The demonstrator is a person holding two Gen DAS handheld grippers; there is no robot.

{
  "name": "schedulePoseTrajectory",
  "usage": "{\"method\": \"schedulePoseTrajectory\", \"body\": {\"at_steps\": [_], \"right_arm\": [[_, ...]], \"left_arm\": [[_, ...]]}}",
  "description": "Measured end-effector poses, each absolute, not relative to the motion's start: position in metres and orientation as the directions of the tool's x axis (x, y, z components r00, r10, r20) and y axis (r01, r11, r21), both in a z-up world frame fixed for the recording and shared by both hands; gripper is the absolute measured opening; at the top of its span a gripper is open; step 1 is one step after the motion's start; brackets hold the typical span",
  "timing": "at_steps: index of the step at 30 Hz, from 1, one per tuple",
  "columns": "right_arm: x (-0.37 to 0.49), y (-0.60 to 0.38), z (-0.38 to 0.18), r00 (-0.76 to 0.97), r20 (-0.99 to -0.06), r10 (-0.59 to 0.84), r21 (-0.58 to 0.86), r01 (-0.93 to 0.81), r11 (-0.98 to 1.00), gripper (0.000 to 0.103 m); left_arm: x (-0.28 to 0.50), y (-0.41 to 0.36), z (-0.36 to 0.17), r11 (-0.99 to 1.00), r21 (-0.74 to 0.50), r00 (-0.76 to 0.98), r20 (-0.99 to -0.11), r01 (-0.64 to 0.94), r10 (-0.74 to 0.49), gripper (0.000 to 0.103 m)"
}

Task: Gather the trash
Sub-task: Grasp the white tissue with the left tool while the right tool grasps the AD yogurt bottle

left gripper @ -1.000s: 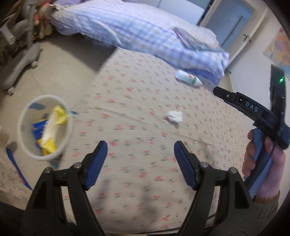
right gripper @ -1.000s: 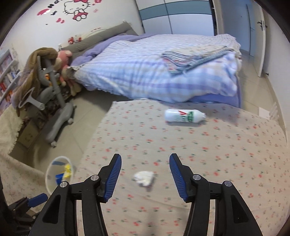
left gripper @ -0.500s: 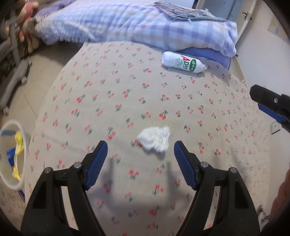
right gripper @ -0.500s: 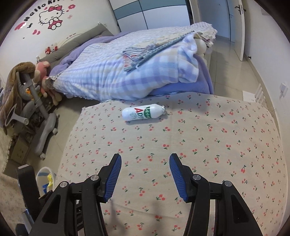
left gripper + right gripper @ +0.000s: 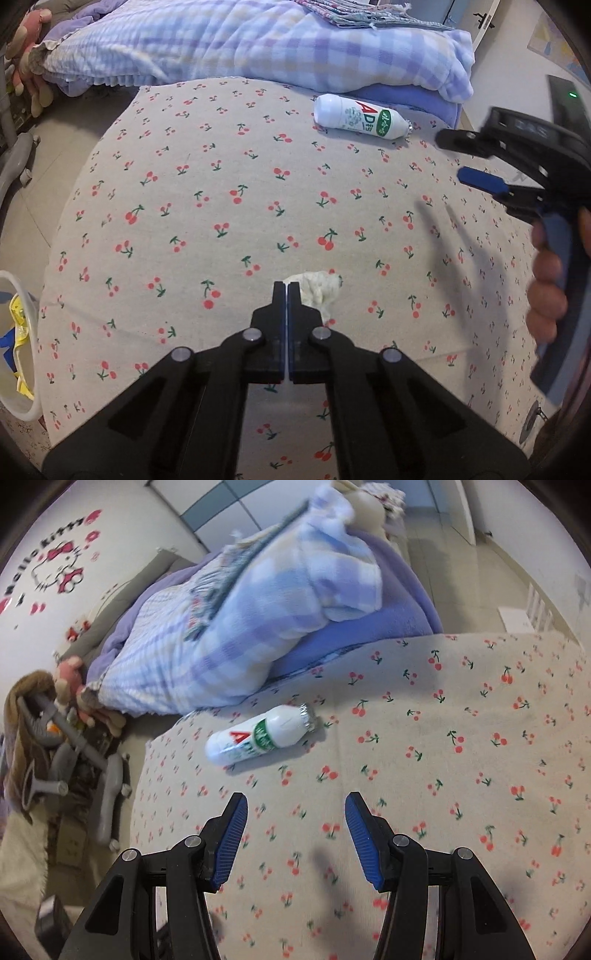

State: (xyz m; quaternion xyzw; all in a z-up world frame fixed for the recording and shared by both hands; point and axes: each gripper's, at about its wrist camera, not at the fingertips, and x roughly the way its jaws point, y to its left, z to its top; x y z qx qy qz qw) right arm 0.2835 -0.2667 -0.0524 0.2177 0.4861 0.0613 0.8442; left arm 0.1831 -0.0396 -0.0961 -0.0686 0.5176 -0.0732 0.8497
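A crumpled white tissue (image 5: 318, 290) lies on the cherry-print bed cover (image 5: 229, 192). My left gripper (image 5: 287, 286) is shut, its tips right at the tissue's left edge; I cannot tell if it pinches any of it. A white drink bottle (image 5: 356, 118) lies on its side near the far edge, and shows in the right wrist view (image 5: 258, 734). My right gripper (image 5: 293, 812) is open and empty, a short way before the bottle. It shows from the side at the right of the left wrist view (image 5: 480, 162).
A white trash bin (image 5: 16, 343) with yellow and blue wrappers stands on the floor at the left. A pile of checked blue bedding (image 5: 258, 609) lies behind the bottle. A grey chair base (image 5: 107, 794) and plush toys stand at the left.
My left gripper has shut beside the tissue, which was between its open fingers. My right gripper has moved closer to the bottle.
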Motion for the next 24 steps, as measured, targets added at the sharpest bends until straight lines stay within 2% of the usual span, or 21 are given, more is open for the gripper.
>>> {"method": "schedulePoseTrajectory", "body": {"at_steps": [3,6,9,10,12,15,17,23,24], "right_arm": [[0.304,-0.259,-0.062,0.495,-0.800,0.337,0.454,0.133,0.881,0.056],[0.320,-0.245,-0.059,0.496,-0.796,0.348,0.475,0.155,0.866,0.057],[0.339,-0.226,-0.043,0.533,-0.798,0.282,0.412,0.141,0.900,0.063],[0.346,-0.216,-0.039,0.547,-0.796,0.261,0.375,0.105,0.921,0.064],[0.353,-0.191,-0.031,0.578,-0.787,0.216,0.230,-0.050,0.972,0.067],[0.352,-0.151,-0.035,0.579,-0.799,0.163,-0.053,-0.338,0.940,0.068],[0.350,-0.138,-0.045,0.565,-0.816,0.121,-0.182,-0.451,0.874,0.068],[0.369,-0.128,-0.083,0.480,-0.877,0.006,-0.306,-0.569,0.763,0.068],[0.373,-0.127,-0.090,0.461,-0.887,-0.018,-0.313,-0.571,0.759,0.064]], "left_arm": [[0.189,-0.031,-0.102,0.977,-0.206,0.444,-0.872,0.045,-0.205,0.001],[0.193,-0.016,-0.105,0.962,-0.273,0.425,-0.869,0.012,-0.252,0.001],[0.196,-0.008,-0.107,0.954,-0.301,0.410,-0.868,0.010,-0.278,0.001],[0.197,-0.006,-0.108,0.953,-0.301,0.405,-0.870,0.017,-0.282,0.003],[0.197,-0.002,-0.110,0.953,-0.301,0.396,-0.873,0.023,-0.286,0.017],[0.195,0.008,-0.109,0.950,-0.311,0.405,-0.866,0.024,-0.294,0.022],[0.194,0.013,-0.109,0.950,-0.310,0.407,-0.864,0.033,-0.296,0.022],[0.196,0.013,-0.111,0.947,-0.318,0.402,-0.862,0.045,-0.309,0.026],[0.196,0.012,-0.111,0.946,-0.321,0.402,-0.860,0.052,-0.314,0.026]]}}
